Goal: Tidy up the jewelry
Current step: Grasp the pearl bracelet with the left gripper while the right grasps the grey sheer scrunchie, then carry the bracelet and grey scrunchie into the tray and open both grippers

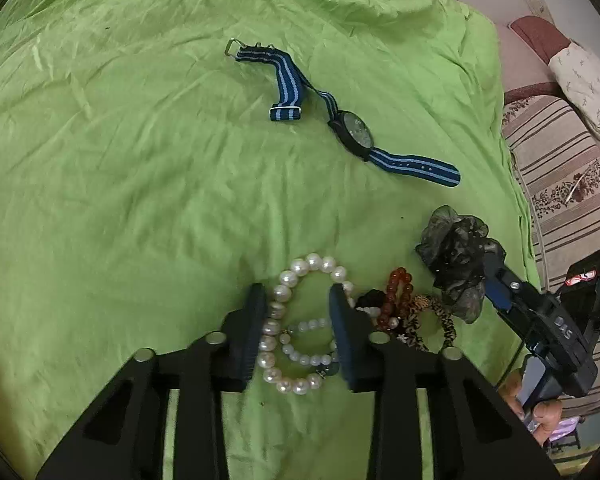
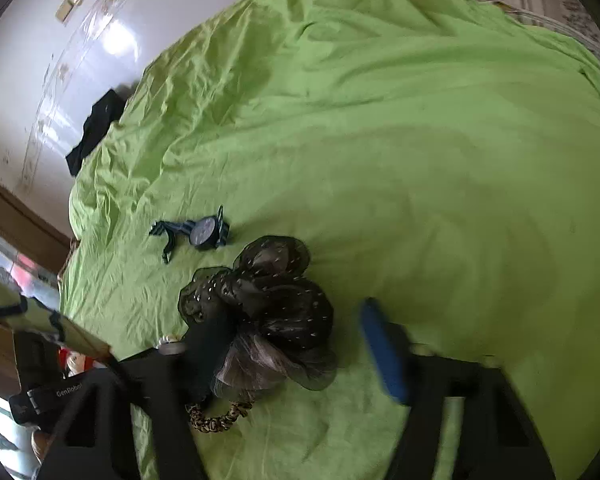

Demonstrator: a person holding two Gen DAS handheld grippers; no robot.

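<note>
Left tool point(image 1: 298, 300) low, angled down, jaws apart w/ pearl bracelet point(image 1: 300, 320) between.

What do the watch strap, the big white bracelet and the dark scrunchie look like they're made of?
Watch strap: woven nylon-like fabric, matte, with blue stripes. Pearl bracelet: glossy round beads, pearl or imitation. Black scrunchie: sheer, gauzy mesh with small pale flecks, see-through at its ruffles.

Right wrist view: blue right-hand finger point(image 2: 384, 350) motion-blurred. Leopard-print scrunchie point(image 2: 216, 416), lower left — upper part hidden behind black finger and sheer black scrunchie point(image 2: 268, 312). Left wrist view: pearl bracelet point(image 1: 296, 320) partly covered by both fingers — small clasp details unreadable.
</note>
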